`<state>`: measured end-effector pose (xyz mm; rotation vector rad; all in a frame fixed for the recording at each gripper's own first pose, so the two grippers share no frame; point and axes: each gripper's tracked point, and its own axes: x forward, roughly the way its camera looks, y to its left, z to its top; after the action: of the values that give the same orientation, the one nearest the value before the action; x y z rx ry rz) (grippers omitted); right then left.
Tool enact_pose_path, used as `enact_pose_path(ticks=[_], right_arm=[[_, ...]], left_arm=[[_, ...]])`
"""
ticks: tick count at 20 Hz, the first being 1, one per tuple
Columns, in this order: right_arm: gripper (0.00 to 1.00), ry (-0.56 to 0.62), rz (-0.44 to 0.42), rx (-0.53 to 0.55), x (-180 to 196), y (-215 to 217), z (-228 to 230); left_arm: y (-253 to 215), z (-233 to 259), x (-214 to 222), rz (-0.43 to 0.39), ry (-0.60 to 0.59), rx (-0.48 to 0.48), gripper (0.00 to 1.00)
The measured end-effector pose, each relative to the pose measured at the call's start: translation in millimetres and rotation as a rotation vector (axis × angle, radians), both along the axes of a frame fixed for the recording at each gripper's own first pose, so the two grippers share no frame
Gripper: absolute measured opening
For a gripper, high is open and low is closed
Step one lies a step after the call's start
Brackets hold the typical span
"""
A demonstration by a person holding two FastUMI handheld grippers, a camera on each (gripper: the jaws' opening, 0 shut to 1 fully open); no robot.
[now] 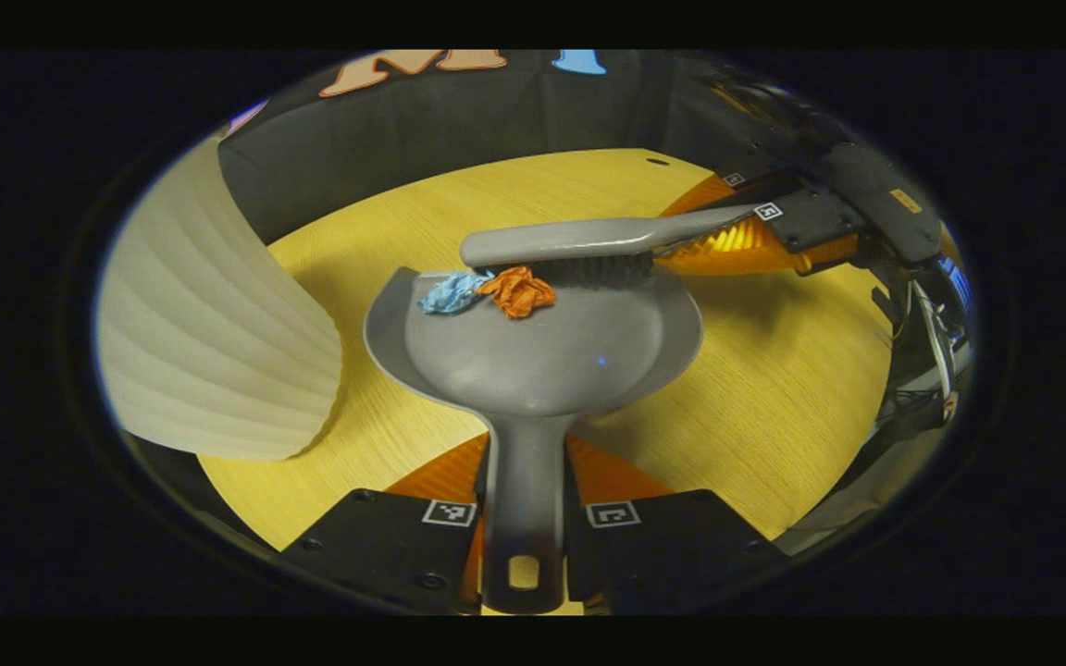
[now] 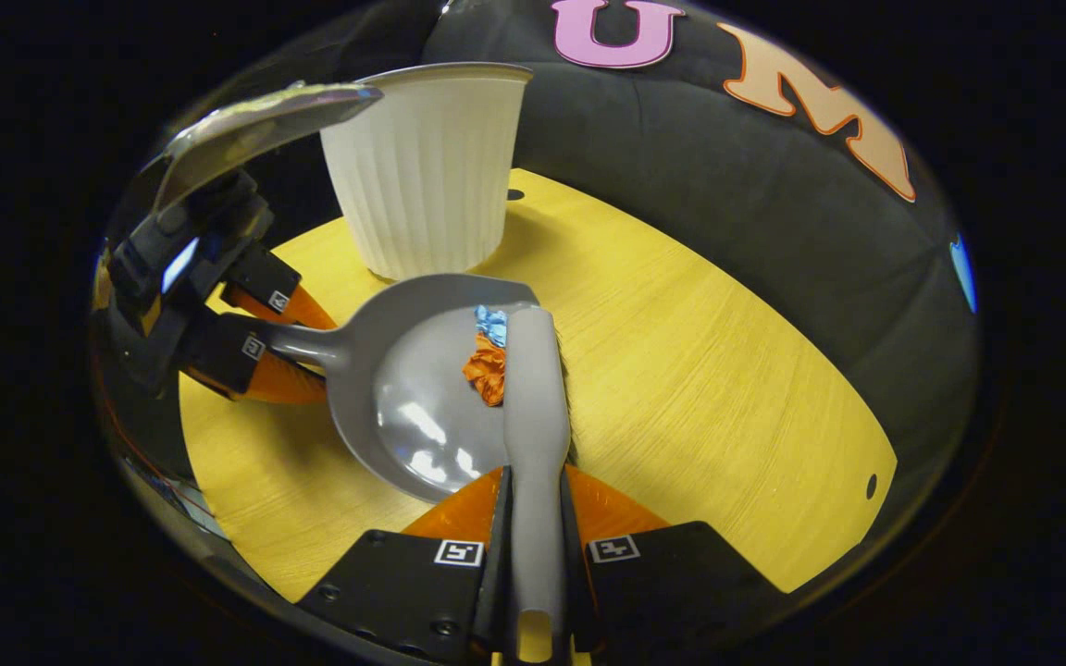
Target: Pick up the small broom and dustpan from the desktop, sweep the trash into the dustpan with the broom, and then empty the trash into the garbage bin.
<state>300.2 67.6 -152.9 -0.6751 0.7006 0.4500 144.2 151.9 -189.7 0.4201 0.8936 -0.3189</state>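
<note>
On the yellow wooden bench [image 1: 774,388] sit one grey dustpan [image 1: 542,351], one grey broom [image 1: 588,242] and one white ribbed bin [image 1: 209,351]. Two scraps of trash lie at the pan's front lip: one blue crumpled piece [image 1: 448,292] and one orange crumpled piece [image 1: 516,289], touching each other.

The left tool [image 1: 526,518] is clenched on the dustpan's handle, both fingers pressing its sides. The pan's long axis runs straight away from this tool, with its open mouth at the far end. In the left gripper view the bin is cut off at the left edge, just beside the pan.

The right tool [image 2: 533,541] is clenched on the broom's handle, and the broom points straight away from it. The broom lies across the pan's mouth, crosswise to the pan's handle, with its dark bristles [image 1: 602,268] against the orange scrap. The bristles are mostly hidden under the broom's back in the right gripper view. Whether the pan's lip touches the bench is hard to tell.
</note>
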Motion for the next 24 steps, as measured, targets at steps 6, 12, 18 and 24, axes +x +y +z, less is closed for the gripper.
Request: enact_pose_path(ticks=[6,12,18,24], right_arm=[[0.26,-0.04,-0.005,0.058,-18,8,17],[0.26,-0.126,-0.071,0.175,-26,-4,44],[0.26,-0.214,-0.17,0.346,-36,-33,65],[0.26,-0.346,-0.291,0.508,-43,-87,52]], left_arm=[[-5,0,2,0.037,-0.046,-0.053,0.31],[-22,18,3,0.081,-0.125,-0.12,0.29],[-41,32,1,0.149,-0.186,-0.237,0.29],[-41,38,0,0.089,-0.239,-0.249,0.29]])
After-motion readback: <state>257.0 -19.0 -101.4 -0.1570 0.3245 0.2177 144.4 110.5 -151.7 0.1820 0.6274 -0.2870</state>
